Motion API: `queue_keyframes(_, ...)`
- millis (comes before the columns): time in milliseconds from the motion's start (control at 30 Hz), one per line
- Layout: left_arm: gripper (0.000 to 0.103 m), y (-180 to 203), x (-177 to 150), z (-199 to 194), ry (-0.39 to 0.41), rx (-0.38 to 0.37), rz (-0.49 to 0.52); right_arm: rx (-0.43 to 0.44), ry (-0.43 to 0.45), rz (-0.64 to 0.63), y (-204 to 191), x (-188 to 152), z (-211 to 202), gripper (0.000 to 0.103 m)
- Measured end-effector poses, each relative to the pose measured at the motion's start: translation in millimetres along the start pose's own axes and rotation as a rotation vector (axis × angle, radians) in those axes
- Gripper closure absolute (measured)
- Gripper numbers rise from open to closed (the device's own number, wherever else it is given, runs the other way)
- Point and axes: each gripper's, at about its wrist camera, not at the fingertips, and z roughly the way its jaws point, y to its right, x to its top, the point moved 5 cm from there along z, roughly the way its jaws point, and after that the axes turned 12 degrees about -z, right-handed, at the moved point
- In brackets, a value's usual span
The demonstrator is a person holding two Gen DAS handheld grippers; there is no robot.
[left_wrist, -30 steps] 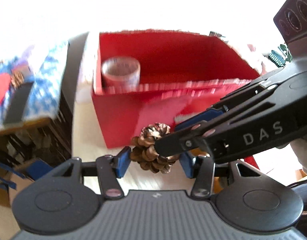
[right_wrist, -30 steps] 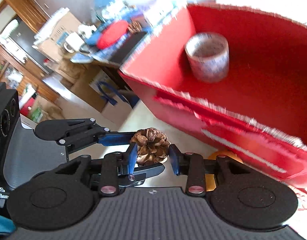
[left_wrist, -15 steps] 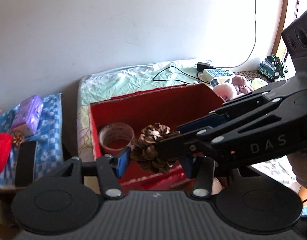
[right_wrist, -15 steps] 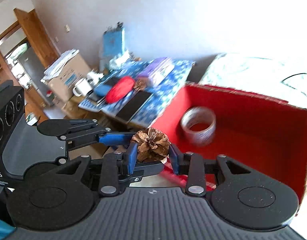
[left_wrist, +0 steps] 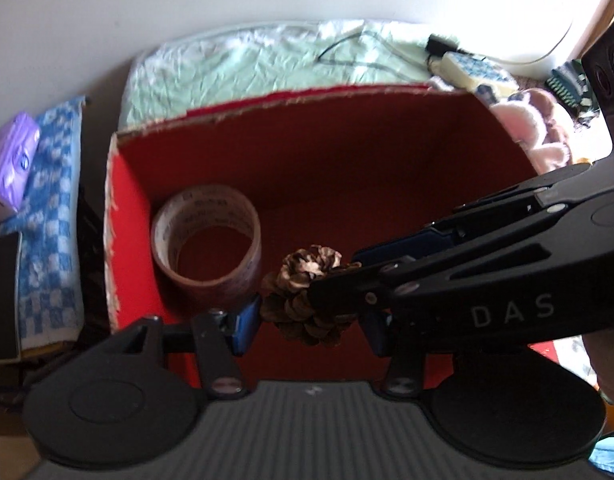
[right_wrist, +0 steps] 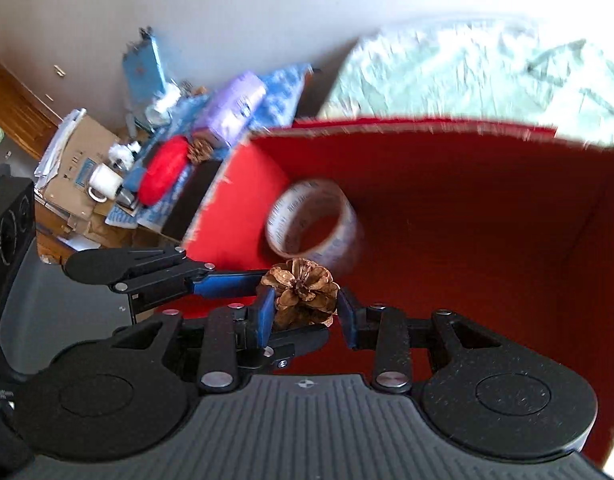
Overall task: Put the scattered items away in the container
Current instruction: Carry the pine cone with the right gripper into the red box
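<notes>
A brown pine cone (left_wrist: 303, 296) is held above the inside of the open red box (left_wrist: 347, 160). Both grippers are on it from crossing sides. My left gripper (left_wrist: 309, 322) has its blue pads against the cone. My right gripper (right_wrist: 305, 314) also has its pads against the cone (right_wrist: 303, 292), and its black arm crosses the left wrist view from the right. A roll of clear tape (left_wrist: 207, 240) lies on the box floor at the left; it also shows in the right wrist view (right_wrist: 311, 224).
A pale green cloth (left_wrist: 267, 64) covers the table behind the box (right_wrist: 487, 208). A side table to the left carries a purple packet (left_wrist: 11, 160), a red object (right_wrist: 163, 172), another pine cone (right_wrist: 199, 150) and a white mug (right_wrist: 103, 182). Plush items (left_wrist: 535, 128) lie right.
Both grippers carried the pine cone up over the box's front wall and now hold it inside the box opening, tilted downward toward the floor near the tape roll.
</notes>
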Motion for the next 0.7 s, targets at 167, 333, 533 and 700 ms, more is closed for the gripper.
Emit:
queue_keyframes(167,0.05,-12.8,1.2,27.2,-0.126,0.061,-0.062,0.046,-0.118,0.064,13.8,1.3,30.6,0.07)
queue_keyframes(333,0.046,-12.7,-0.1,34.8,-0.185,0.107,-0.056,0.08,-0.191,0.122,23.2,2.4,47.7,0.071)
queue_keyframes(533,0.036,-11.0,-1.9,18.3,-0.192,0.066,-0.073,0.121,-0.252,0.196,28.2,-3.9,54.3,0.073)
queue_keyframes(700,0.037,-9.8,-8.0,-2.8,-0.155,0.012,-0.064,0.132,-0.276,0.216,24.4,-8.0,56.2,0.073)
